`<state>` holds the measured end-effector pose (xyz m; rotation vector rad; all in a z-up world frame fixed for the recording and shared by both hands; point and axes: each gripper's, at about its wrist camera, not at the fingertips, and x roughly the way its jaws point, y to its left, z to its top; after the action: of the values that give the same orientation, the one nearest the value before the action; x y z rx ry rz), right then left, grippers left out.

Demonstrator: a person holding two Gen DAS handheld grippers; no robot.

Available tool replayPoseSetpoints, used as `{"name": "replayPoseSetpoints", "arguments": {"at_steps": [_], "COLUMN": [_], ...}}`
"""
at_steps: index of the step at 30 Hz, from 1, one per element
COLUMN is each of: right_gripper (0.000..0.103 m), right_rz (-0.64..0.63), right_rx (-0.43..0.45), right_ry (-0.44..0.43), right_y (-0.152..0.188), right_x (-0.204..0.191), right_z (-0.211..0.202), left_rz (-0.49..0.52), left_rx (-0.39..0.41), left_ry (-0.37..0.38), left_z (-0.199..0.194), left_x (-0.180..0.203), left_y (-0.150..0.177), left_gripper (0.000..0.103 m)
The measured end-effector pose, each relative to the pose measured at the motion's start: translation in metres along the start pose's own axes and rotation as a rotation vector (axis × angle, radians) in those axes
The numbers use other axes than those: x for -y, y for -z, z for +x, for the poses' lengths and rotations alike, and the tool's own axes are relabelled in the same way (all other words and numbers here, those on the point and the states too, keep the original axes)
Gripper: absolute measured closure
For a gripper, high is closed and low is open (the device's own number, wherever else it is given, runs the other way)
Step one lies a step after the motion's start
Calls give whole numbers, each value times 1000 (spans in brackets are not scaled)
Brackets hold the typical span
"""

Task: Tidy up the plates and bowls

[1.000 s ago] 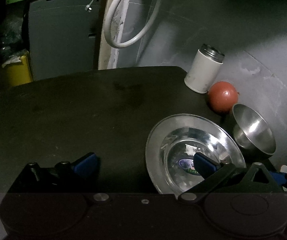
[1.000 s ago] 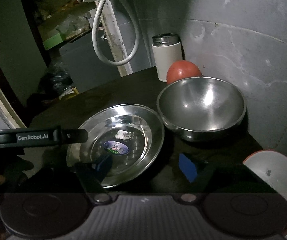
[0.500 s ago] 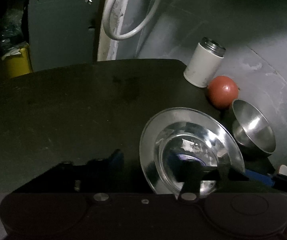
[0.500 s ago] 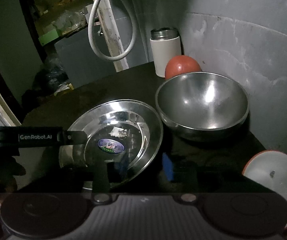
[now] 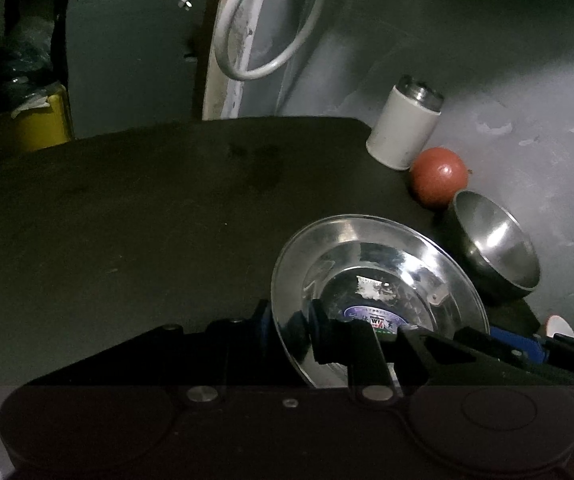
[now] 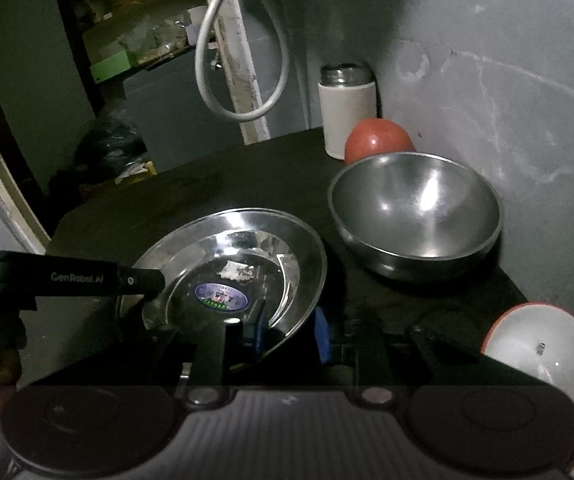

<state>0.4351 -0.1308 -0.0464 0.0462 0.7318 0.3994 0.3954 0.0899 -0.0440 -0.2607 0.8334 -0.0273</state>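
Note:
A shiny steel plate (image 5: 383,264) (image 6: 239,248) with a round sticker in its middle lies on the dark table. My left gripper (image 5: 287,326) is shut on the plate's left rim. My right gripper (image 6: 291,332) is shut on the plate's near right rim. The plate looks tilted, its near side raised. The left gripper also shows in the right wrist view (image 6: 143,280) at the plate's left edge. A steel bowl (image 5: 495,248) (image 6: 415,212) stands to the right of the plate. A white bowl with a red outside (image 6: 543,356) sits at the near right.
A white canister with a steel lid (image 5: 403,124) (image 6: 347,112) and a red ball-like thing (image 5: 439,176) (image 6: 377,140) stand by the grey wall behind the steel bowl. A white hose loop (image 5: 259,32) hangs at the back. A yellow container (image 5: 39,120) stands beyond the table's left.
Both grippers closed from open onto the plate's rim, left on the left side, right on the near right. The plate has tipped up a little.

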Motion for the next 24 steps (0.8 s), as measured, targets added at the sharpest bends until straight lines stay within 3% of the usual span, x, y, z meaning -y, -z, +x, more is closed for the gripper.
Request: {"name": "replayPoseSetpoints", "arguments": {"at_steps": [13,24], "right_gripper": [75,75], "right_rz": [-71,-141], "right_rx": [72,81], "right_ry": [-68,-135], "right_y": [0,23], "right_x": [-26,-50], "right_z": [-66,-125], "left_rz": [-29,-57], "left_rx": [101,118], "left_ry": [-10,-39], "left_z": [-90,-160], "left_x": [3,0], "left_y": [22,71], "left_gripper": [82,81]}}
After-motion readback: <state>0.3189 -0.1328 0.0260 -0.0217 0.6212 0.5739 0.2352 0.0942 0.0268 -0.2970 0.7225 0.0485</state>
